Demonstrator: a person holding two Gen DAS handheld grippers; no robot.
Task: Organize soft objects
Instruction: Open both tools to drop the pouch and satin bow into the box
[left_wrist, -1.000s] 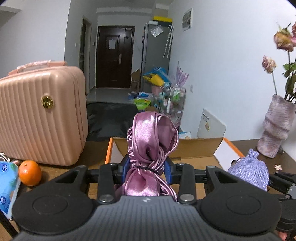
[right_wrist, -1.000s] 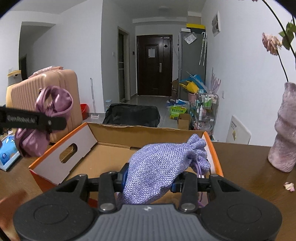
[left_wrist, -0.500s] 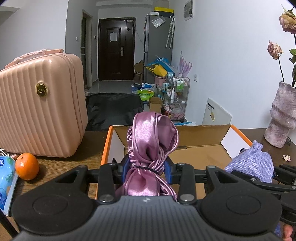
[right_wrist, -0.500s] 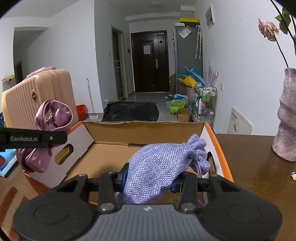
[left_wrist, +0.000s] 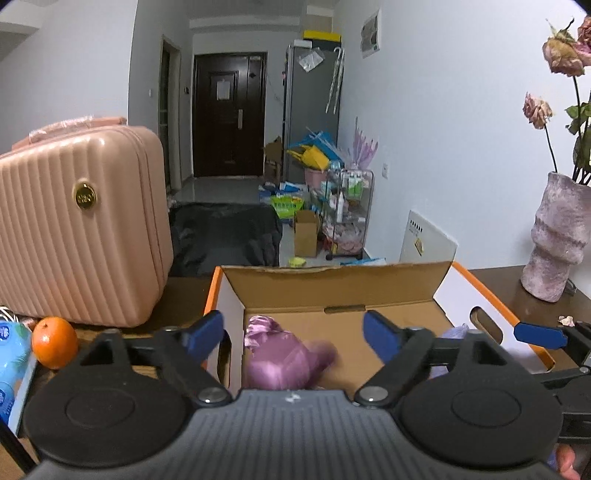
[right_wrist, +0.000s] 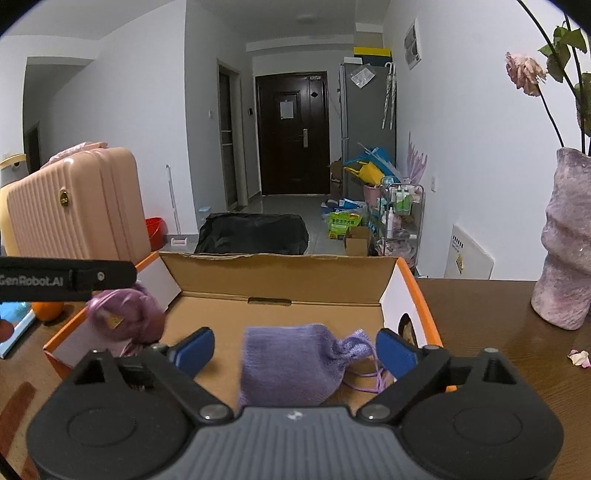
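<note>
Both pouches dropped into box (right_wrist: 280, 291) | left claw (left_wrist: 293, 332), right claw (right_wrist: 295, 349) opening, empty | label "GenRobot.AI"

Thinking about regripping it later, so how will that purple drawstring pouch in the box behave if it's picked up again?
The purple drawstring pouch looks knitted and slumped, so it will probably sag and deform rather than hold shape. It seems lightly filled, likely light for its size. Its loose cord trails on the cardboard box floor and could snag or dangle.

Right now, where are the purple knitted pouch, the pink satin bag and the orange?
purple knitted pouch (right_wrist: 291, 365), right wrist view, middle of its body.
pink satin bag (left_wrist: 284, 358), left wrist view, its blurred, shiny body.
orange (left_wrist: 54, 342), left wrist view, middle of its peel.
</note>
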